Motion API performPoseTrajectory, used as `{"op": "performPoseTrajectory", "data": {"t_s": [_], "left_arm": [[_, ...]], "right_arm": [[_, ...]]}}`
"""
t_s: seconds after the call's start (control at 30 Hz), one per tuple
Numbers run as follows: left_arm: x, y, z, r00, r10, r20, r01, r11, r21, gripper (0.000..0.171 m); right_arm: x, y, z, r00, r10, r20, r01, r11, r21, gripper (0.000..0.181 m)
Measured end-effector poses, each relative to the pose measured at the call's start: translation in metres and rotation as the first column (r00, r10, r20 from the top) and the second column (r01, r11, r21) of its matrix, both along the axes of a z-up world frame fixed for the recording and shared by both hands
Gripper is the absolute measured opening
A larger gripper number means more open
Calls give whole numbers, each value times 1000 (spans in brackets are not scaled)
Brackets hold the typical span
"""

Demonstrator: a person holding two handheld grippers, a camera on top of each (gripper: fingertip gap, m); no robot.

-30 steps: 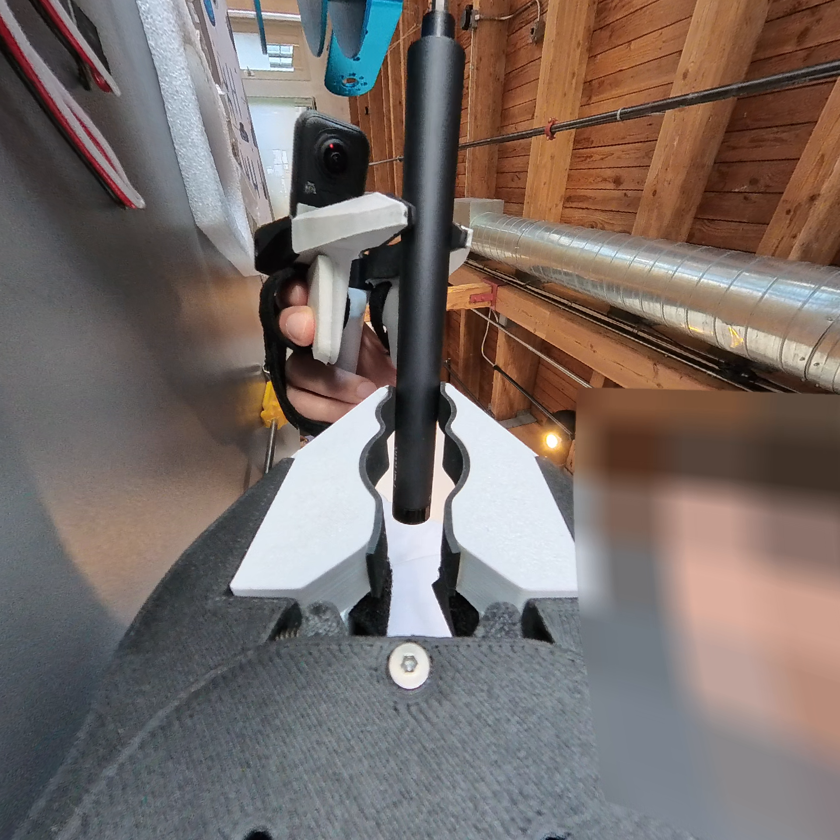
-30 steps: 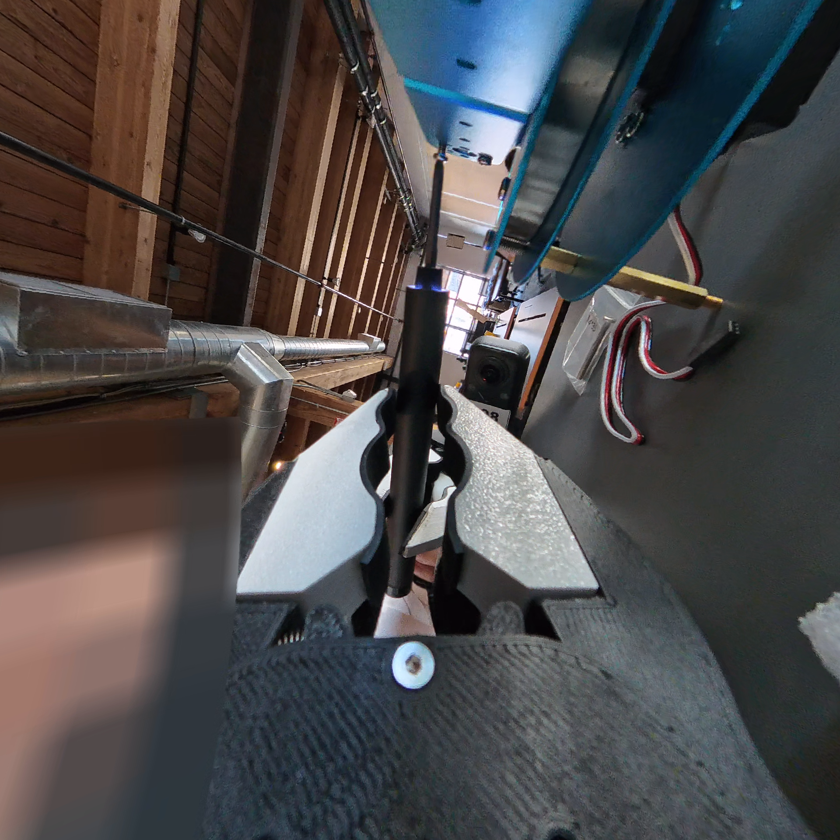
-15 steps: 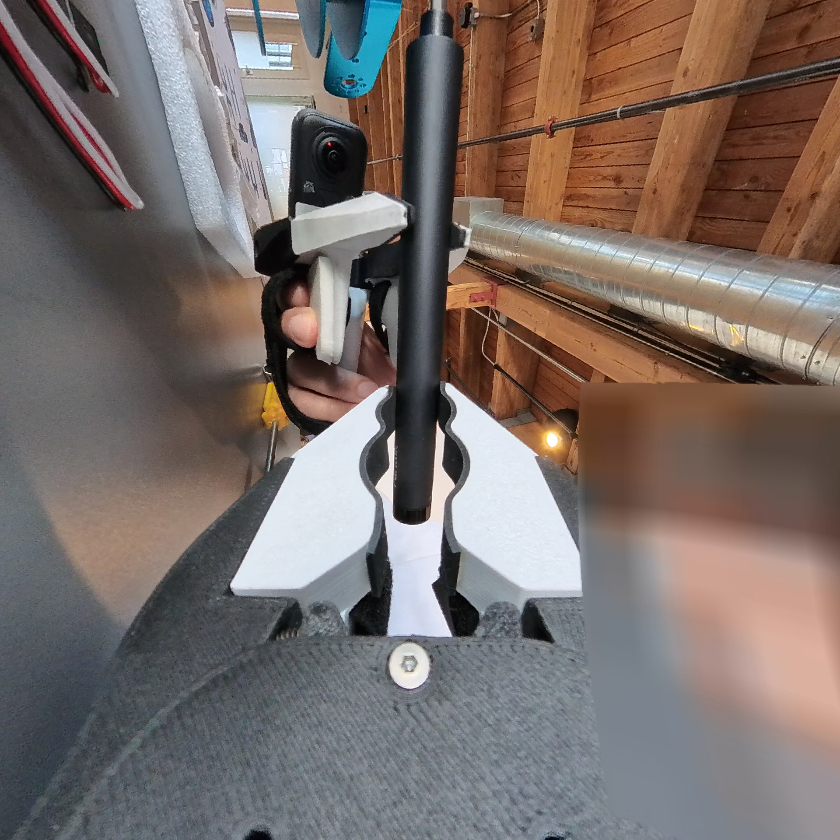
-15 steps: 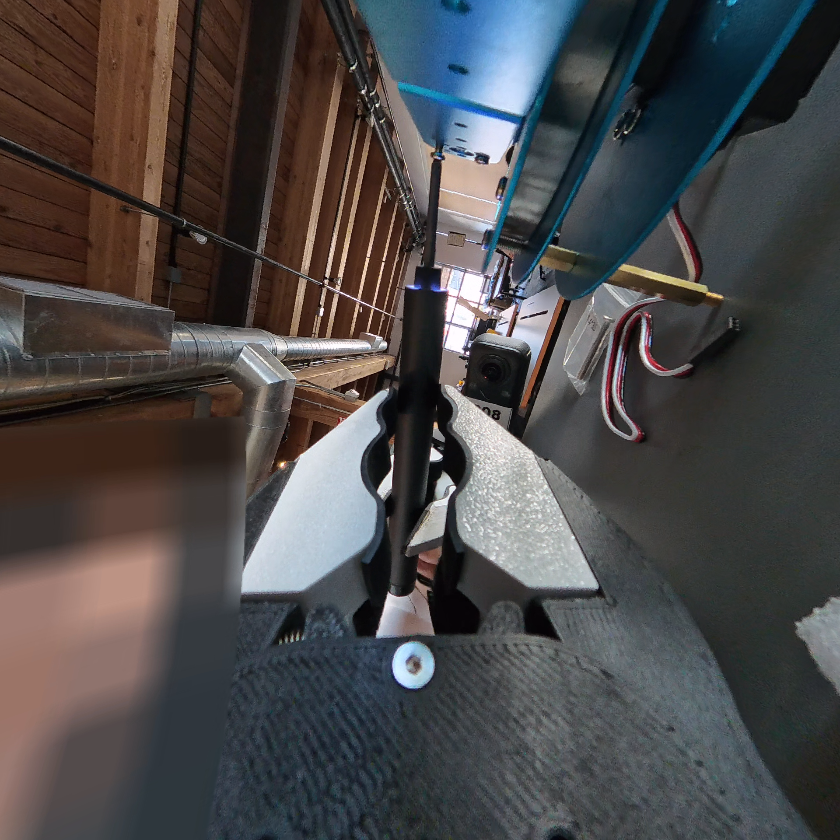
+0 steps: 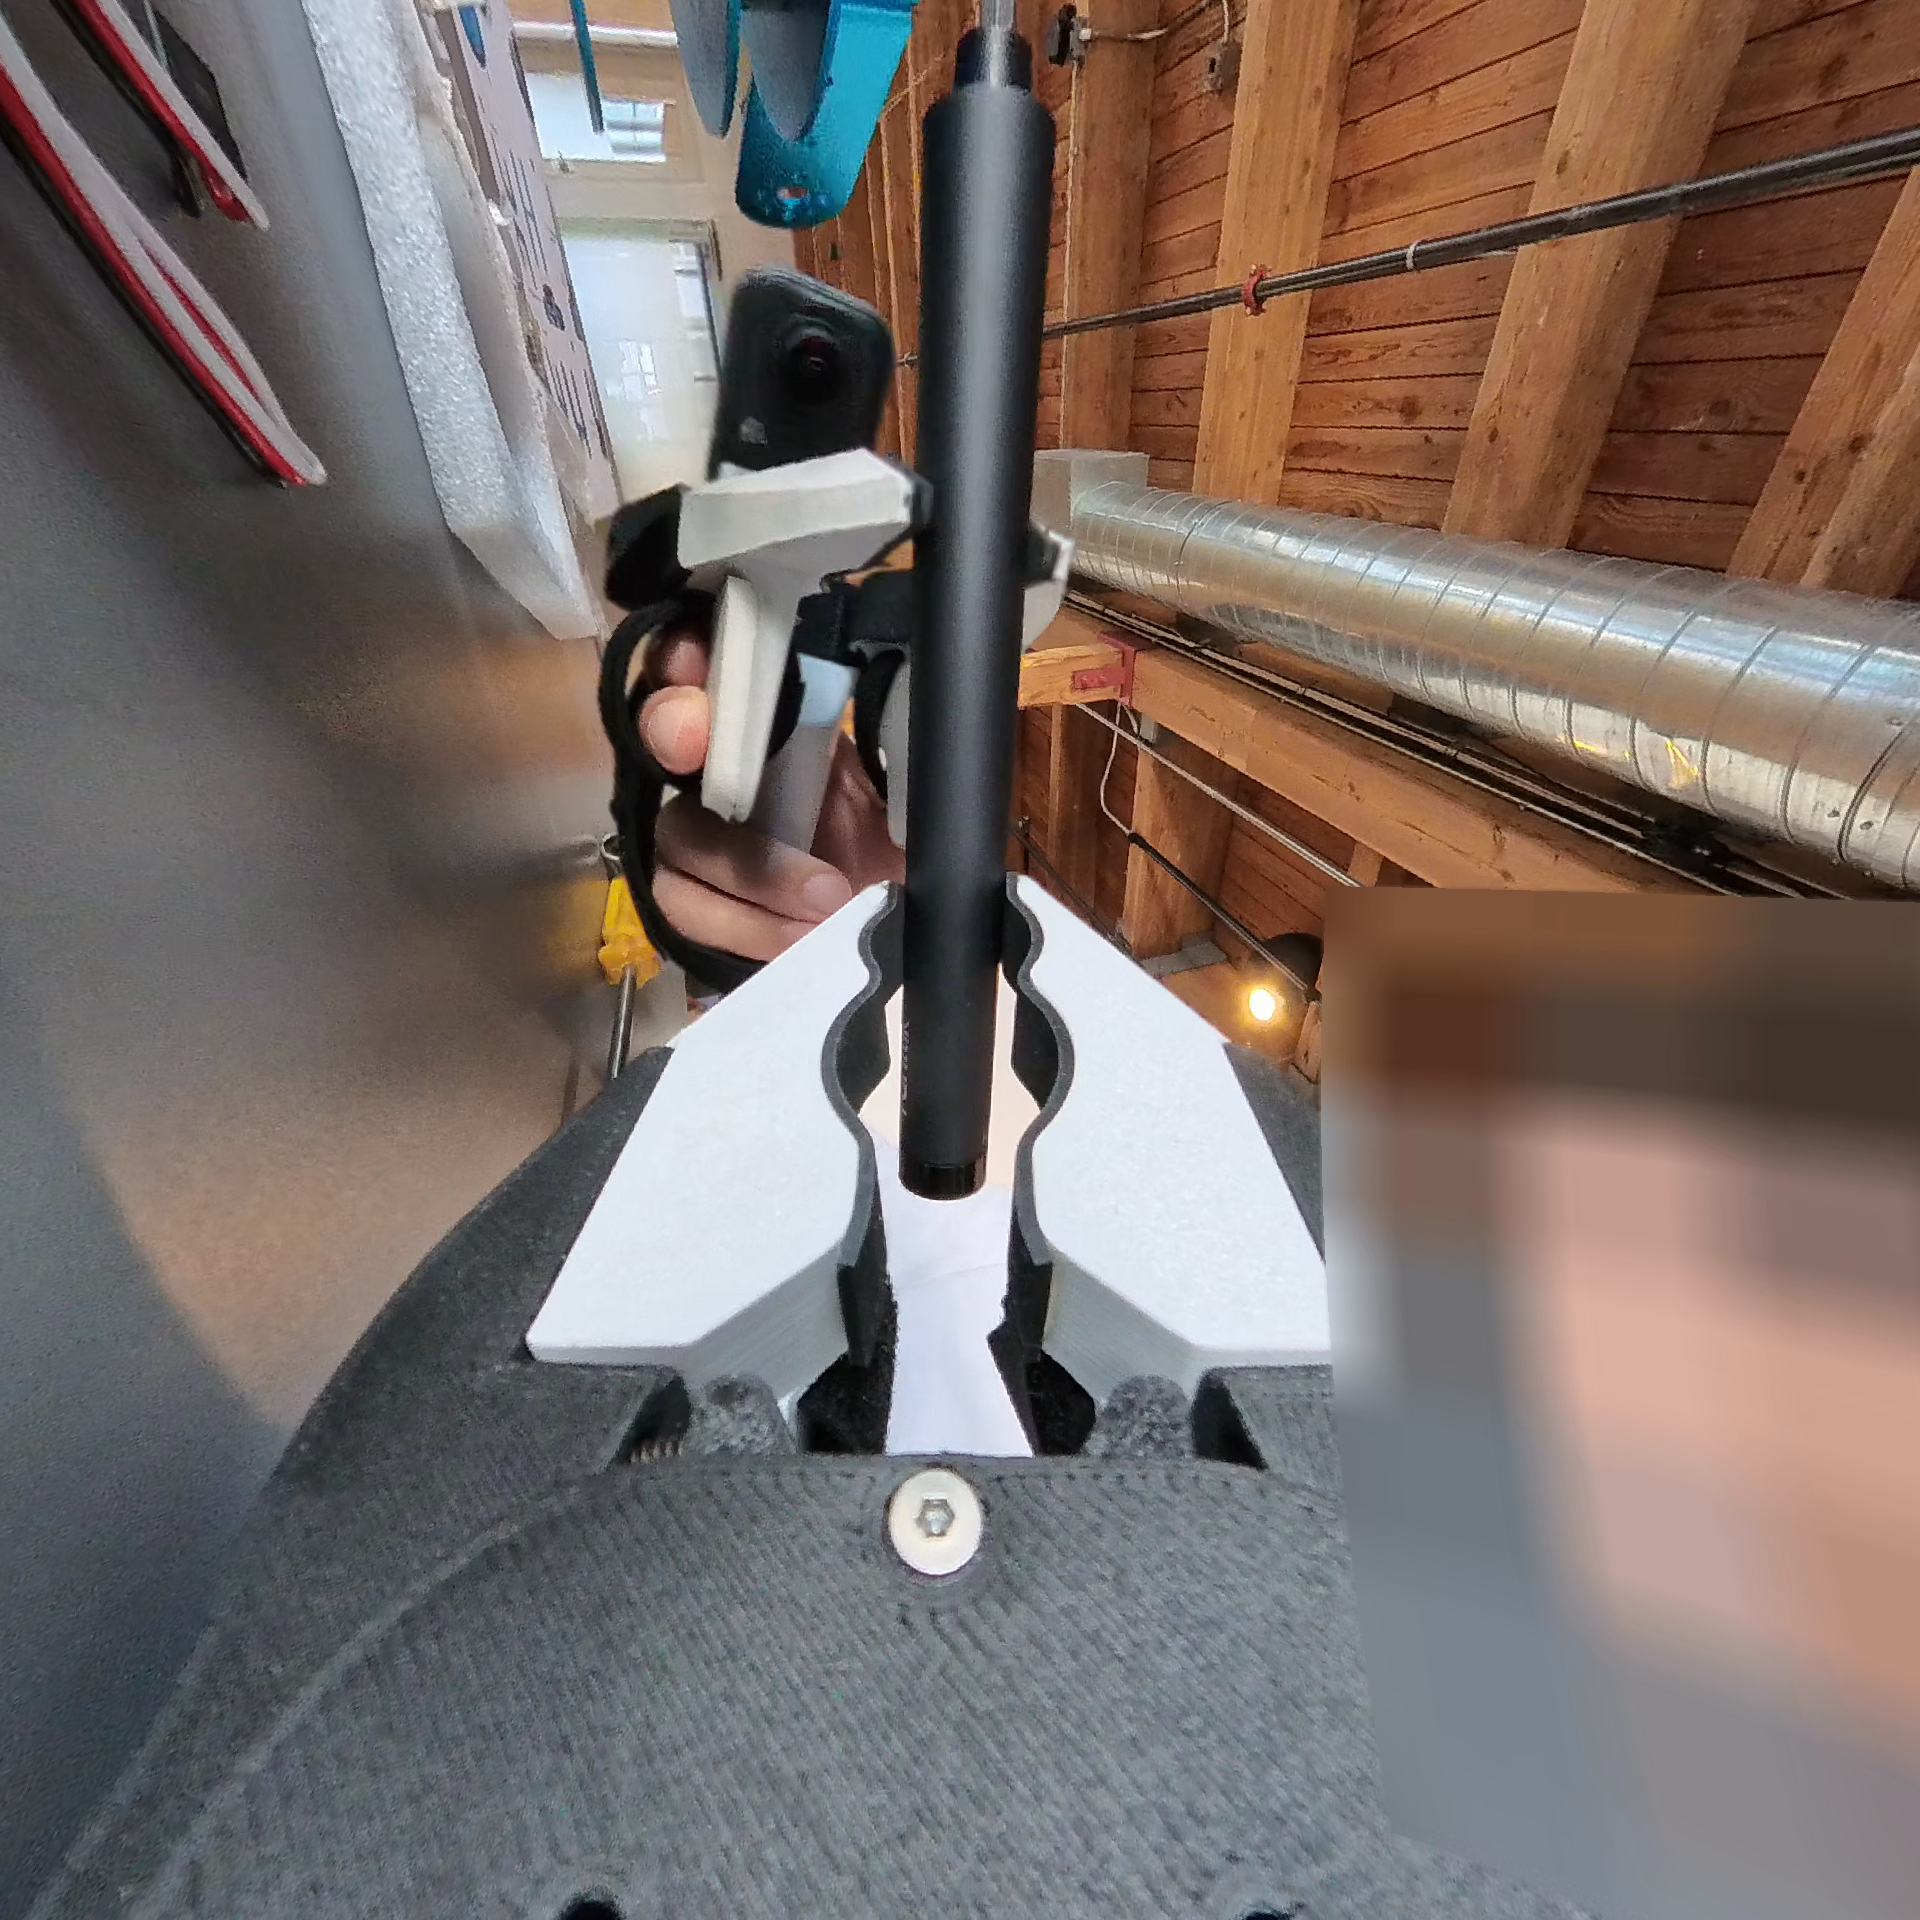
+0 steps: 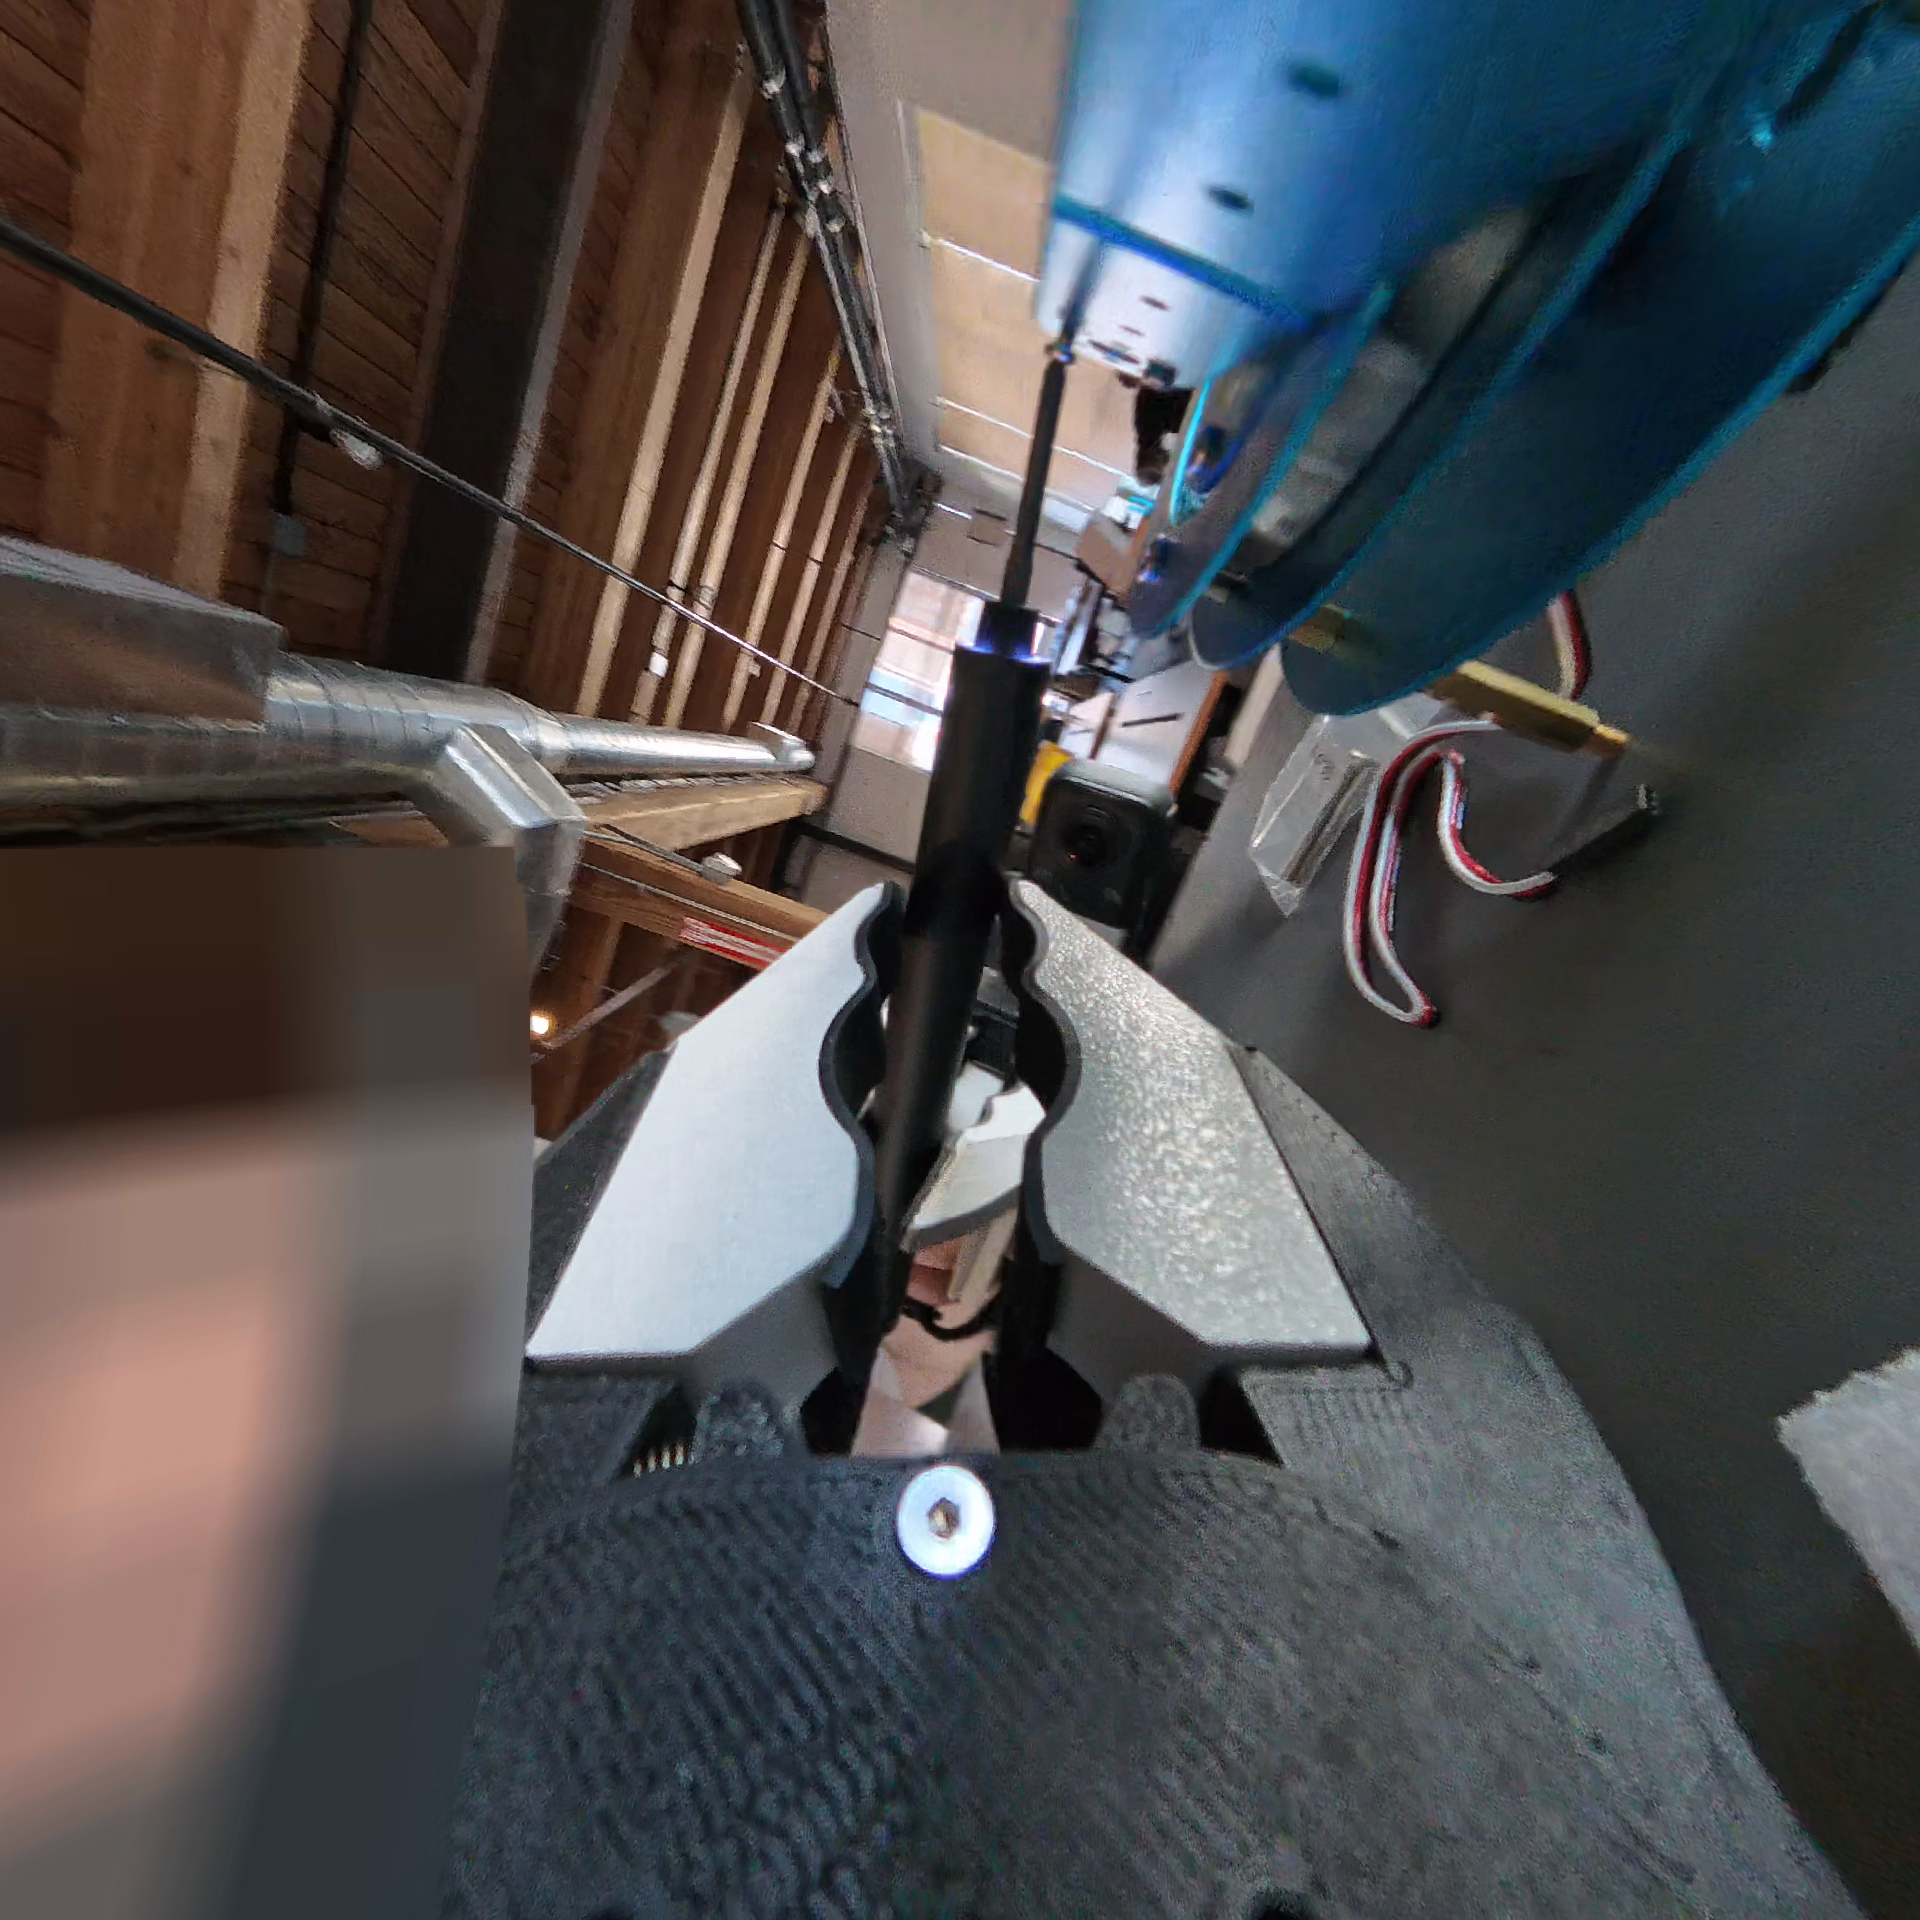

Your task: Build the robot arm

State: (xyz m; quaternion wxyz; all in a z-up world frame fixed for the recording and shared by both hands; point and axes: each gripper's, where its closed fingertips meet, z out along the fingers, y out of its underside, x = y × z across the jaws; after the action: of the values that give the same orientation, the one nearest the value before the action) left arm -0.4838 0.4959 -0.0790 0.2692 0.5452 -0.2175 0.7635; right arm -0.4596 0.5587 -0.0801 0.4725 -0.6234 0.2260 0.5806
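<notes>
Left wrist view shows the left gripper (image 5: 951, 925) closed round the lower part of a black rod (image 5: 966, 623), both white fingers (image 5: 727, 1174) touching its sides, its blunt end between them. Farther up, the right gripper (image 5: 956, 520), carried by a hand (image 5: 748, 842), is clamped on the same rod. Right wrist view confirms this: the right gripper (image 6: 951, 914) has its jaws closed on the rod (image 6: 940, 1018). The rod's long axis runs straight forward along both grippers' fingers, its thin far end pointing toward a blue plastic part (image 6: 1455, 260) overhead. Judged risk: with two grips on one rigid rod, any unequal motion would probably twist it in the jaws or let it slip; the far tip could strike the blue part.
</notes>
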Motion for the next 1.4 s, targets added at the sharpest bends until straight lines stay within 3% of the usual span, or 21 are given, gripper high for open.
{"op": "performPoseTrajectory", "data": {"t_s": [0.13, 0.23, 0.27, 0.33, 0.37, 0.4, 0.47, 0.57, 0.67, 0.77, 0.83, 1.03, 1.13, 1.4], "left_arm": [[0, 2, 0, 1000, 9, -1, -9, 1000, 0, 16], [-1, 2, 0, 1000, 7, -3, -7, 1000, -4, 16], [0, 2, 0, 1000, 6, -5, -6, 1000, -5, 16], [0, 2, 0, 1000, 5, -8, -5, 1000, -4, 16], [0, 2, 0, 1000, 5, -8, -5, 1000, -2, 16], [0, 2, 0, 1000, 5, -7, -5, 1000, 0, 16], [0, 2, -1, 1000, 7, -6, -7, 1000, 4, 16], [0, 2, -1, 1000, 10, -3, -10, 1000, 6, 16], [-1, 3, 0, 1000, 14, -3, -14, 1000, 3, 16], [-1, 3, 0, 1000, 14, -2, -14, 1000, 4, 16], [-1, 3, 0, 1000, 15, -1, -15, 1000, 4, 16], [-1, 4, 0, 1000, 19, 4, -19, 1000, 3, 16], [-2, 4, 1, 1000, 18, 4, -18, 1000, -1, 16], [-2, 4, 1, 1000, 17, 4, -17, 1000, -8, 16]], "right_arm": [[3, -14, 6, 974, 1, 229, -1, 1000, -2, 25], [14, -36, 38, 870, -30, 492, -42, 990, 134, 16], [28, -39, 45, 771, -77, 632, -38, 985, 166, 13], [79, -37, 50, 411, -207, 888, 53, 978, 204, 16], [94, -36, 56, 244, -232, 941, 41, 972, 229, 17], [98, -33, 59, 135, -217, 967, -8, 975, 220, 17], [101, -24, 48, 7, -80, 997, -71, 994, 80, 21], [103, -10, 33, -102, 64, 993, -97, 993, -74, 27], [88, 5, 30, -143, 89, 986, -180, 977, -115, 25], [89, 19, 20, -234, 171, 957, -187, 958, -217, 24], [85, 26, 17, -238, 211, 948, -202, 944, -261, 16], [79, 31, 12, -171, 329, 929, -231, 903, -362, 7], [80, 33, 12, -173, 327, 929, -228, 904, -361, 3], [80, 33, 15, -90, 363, 928, -216, 902, -374, 1]]}}
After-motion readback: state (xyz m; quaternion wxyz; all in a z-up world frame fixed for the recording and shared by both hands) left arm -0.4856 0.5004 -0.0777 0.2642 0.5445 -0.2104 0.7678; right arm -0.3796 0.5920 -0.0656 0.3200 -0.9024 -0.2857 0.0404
